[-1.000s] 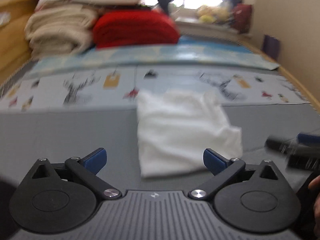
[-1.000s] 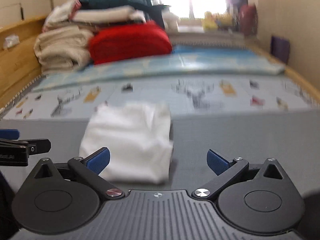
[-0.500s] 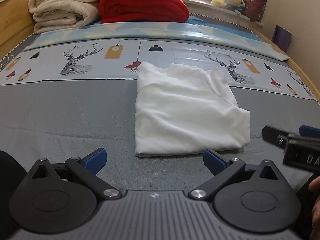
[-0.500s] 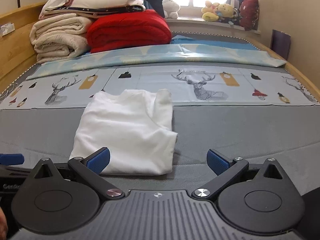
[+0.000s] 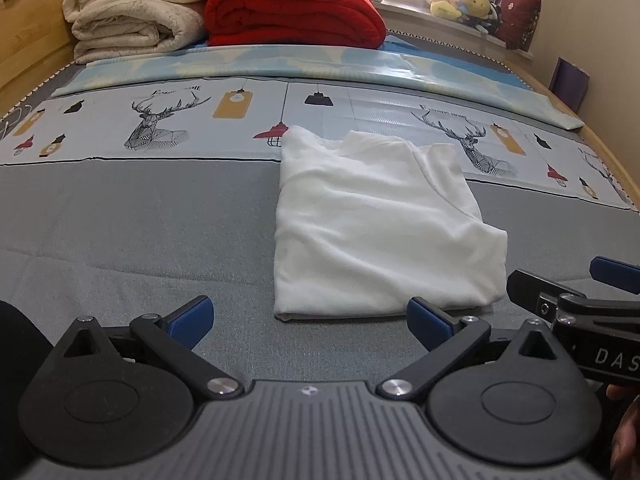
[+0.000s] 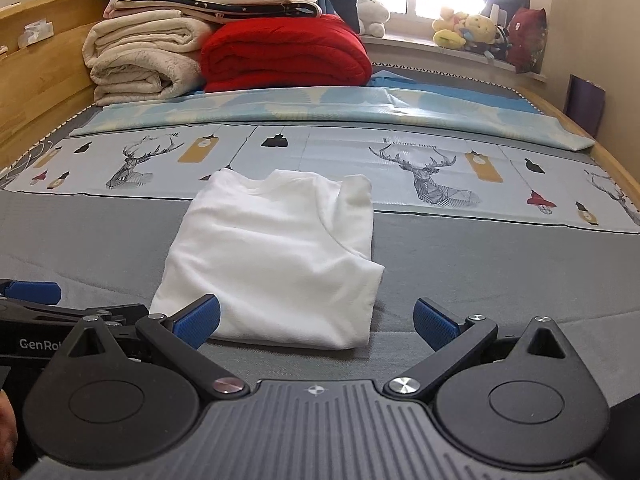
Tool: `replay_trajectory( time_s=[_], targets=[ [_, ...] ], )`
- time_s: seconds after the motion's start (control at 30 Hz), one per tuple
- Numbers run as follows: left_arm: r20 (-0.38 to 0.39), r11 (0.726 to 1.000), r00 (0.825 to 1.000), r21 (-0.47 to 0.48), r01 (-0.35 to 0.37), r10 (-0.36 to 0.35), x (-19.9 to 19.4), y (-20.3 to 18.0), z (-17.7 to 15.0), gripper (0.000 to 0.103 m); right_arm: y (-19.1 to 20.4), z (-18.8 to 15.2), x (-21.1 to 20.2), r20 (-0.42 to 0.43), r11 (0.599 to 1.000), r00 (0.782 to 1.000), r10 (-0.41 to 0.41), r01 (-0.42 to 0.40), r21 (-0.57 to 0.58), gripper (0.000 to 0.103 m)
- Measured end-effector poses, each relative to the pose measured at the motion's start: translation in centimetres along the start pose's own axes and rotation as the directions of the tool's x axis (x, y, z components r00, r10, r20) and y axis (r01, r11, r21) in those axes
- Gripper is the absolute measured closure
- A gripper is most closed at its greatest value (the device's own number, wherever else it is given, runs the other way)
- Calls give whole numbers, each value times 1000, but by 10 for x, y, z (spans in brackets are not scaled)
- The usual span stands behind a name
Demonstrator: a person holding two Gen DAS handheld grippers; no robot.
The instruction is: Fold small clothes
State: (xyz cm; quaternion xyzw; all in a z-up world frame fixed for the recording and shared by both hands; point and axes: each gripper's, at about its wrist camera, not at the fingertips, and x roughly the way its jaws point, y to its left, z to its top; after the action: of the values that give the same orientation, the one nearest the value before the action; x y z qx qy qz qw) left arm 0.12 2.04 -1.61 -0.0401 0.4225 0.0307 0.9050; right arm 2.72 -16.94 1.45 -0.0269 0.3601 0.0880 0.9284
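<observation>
White garment (image 5: 380,224) ahead of both tongs (image 5: 310,316)

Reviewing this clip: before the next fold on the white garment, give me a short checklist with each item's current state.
1. Left tool open and empty: ok.
2. Right tool open and empty: ok.
3. White garment lying flat on the grey sheet, partly folded: ok.
4. Near hem reachable, just ahead of both tools: ok.
5. Sleeve tucked flush on the right side: not ok, one corner sticks out past the fold.
6. Layers underneath aligned: cannot tell, hidden by the top layer.
</observation>
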Motion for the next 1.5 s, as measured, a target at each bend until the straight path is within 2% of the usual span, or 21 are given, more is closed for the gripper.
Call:
replay_trajectory(
  time_s=[1.5],
  targets=[
    [19,999,1000,34,13,-13,8,-2,3,0,-4,0,5,-6,1000,1000,-18,18,17,1]
  ],
)
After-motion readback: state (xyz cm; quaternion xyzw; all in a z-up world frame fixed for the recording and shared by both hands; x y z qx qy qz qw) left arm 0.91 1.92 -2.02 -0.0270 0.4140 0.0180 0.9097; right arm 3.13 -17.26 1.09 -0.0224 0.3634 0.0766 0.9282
